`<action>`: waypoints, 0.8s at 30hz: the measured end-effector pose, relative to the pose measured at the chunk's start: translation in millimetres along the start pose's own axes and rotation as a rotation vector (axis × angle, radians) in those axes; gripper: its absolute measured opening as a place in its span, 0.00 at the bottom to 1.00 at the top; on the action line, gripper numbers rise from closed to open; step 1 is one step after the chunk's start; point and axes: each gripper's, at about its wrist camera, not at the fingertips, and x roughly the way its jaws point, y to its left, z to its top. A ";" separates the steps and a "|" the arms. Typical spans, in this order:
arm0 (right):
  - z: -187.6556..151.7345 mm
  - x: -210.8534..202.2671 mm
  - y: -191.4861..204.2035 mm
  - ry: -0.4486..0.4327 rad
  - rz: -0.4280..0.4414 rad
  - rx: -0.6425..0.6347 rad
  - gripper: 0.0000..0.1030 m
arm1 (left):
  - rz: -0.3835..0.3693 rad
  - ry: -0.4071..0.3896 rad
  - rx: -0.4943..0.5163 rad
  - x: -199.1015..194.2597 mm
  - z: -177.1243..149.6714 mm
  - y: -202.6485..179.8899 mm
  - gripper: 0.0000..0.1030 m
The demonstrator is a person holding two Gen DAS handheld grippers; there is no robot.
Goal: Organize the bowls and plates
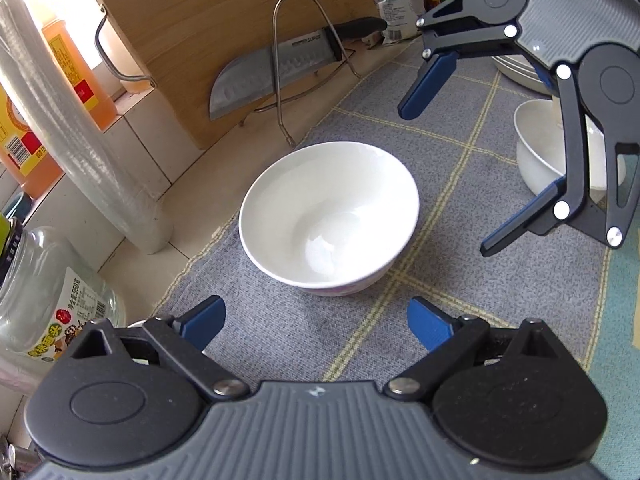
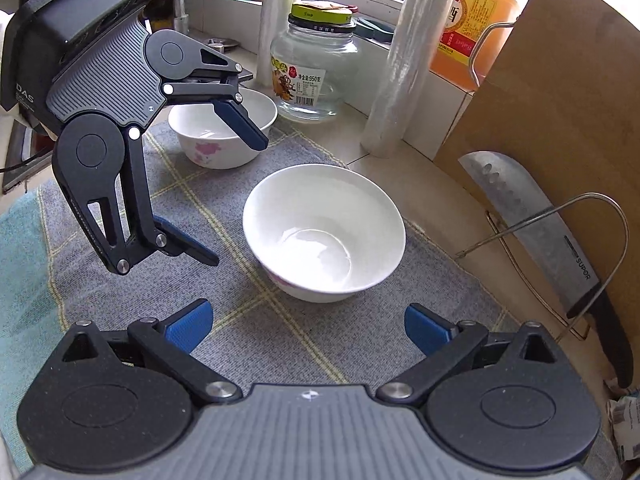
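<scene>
We note a cleaver [image 1: 276,70] propped in a wire rack [image 1: 298,60] against a wooden cutting board [image 1: 192,40], upper centre. Glass jar [image 2: 314,74] stands top centre; orange oil bottle [image 2: 476,16] upper right. Grey checked mat [image 1: 400,280] covers the table.

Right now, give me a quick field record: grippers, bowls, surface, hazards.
left gripper: open, empty
right gripper: open, empty
centre bowl: upright, empty, between both grippers, untouched
flowered bowl: upright, behind left gripper
third bowl: partly hidden behind right gripper
surface: grey checked mat
hazard: knife in wire rack
</scene>
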 end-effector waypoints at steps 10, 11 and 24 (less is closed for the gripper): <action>11.2 29.6 -14.3 0.044 0.017 -0.037 1.00 | -0.033 0.001 0.034 13.4 7.1 4.5 0.94; 11.6 31.7 -15.4 0.048 0.019 -0.045 1.00 | -0.036 0.005 0.037 15.3 7.5 5.5 0.94; 17.2 41.2 -25.6 0.057 0.088 -0.141 0.95 | -0.096 -0.011 0.093 21.7 12.5 10.4 0.86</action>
